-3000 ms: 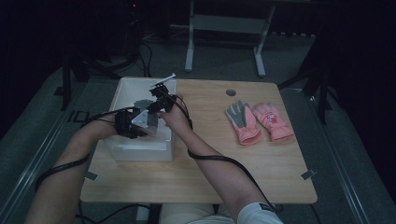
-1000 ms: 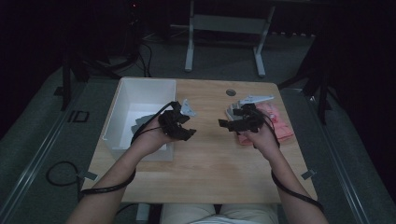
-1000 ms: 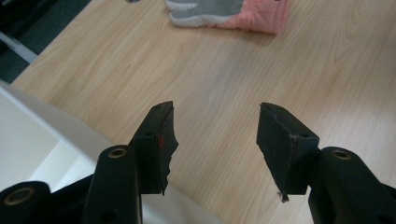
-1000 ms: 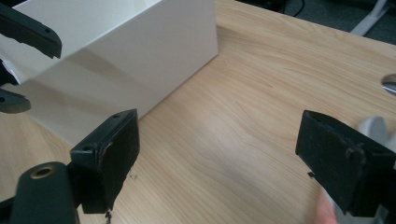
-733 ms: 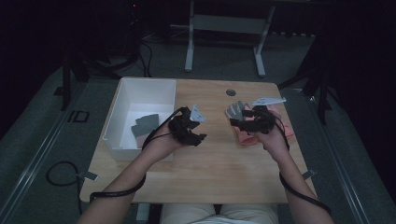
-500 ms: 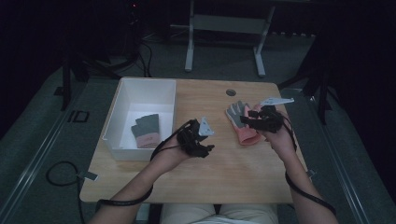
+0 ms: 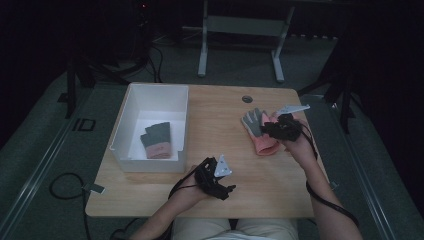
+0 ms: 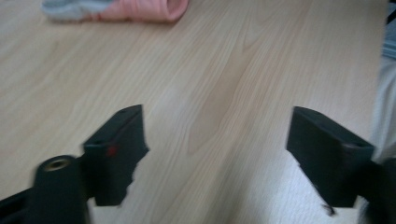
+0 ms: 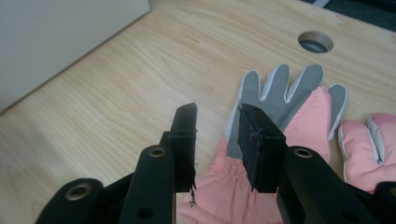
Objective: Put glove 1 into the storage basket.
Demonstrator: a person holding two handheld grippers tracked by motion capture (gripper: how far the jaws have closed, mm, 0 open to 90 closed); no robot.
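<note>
One wooden table (image 7: 220, 125) carries a white bin (image 7: 131, 125) toward 9 o'clock, its rim near the left edge, with a folded glove (image 7: 156, 140) inside. Bare wood lies open between bin and the pink glove (image 7: 261, 132) at 3 o'clock (palm up). Over it the right gripper (image 9: 217, 122) hangs, jaws slightly parted, empty. Toward 6 o'clock the left gripper (image 8: 212, 130) spreads wide, released.

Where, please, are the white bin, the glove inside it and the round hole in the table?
white bin (image 7: 124, 127), high view, on its left wall.
glove in the bin (image 7: 156, 140), high view, on its grey upper half.
round hole (image 9: 315, 42), right gripper view, on its dark middle.
</note>
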